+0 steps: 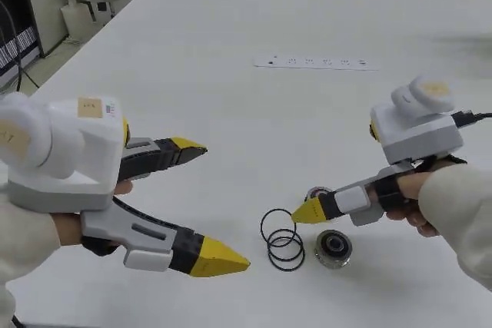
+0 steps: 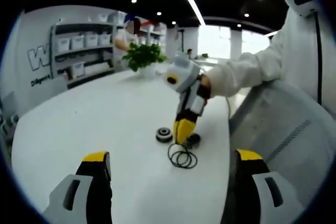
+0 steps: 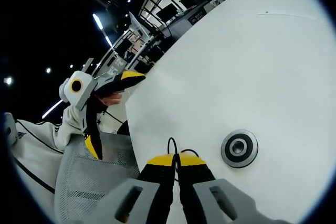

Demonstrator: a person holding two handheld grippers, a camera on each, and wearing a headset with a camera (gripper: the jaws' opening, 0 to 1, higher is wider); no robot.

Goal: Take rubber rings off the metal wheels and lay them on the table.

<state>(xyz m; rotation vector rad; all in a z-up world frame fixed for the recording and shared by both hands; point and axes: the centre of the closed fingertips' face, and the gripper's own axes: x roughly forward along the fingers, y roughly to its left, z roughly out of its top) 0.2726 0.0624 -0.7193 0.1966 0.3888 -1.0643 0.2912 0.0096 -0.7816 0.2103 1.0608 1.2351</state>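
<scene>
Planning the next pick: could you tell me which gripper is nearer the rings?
Right. The right gripper has shut jaws on the rings; the left gripper hangs open, apart, to their left.

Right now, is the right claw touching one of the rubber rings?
Touching. The right gripper view shows the right claw shut, with a black rubber ring running into the seam between its tips.

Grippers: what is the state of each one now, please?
Left gripper: open, jaws wide apart, holding nothing.
Right gripper: closed, pinching a rubber ring.
</scene>
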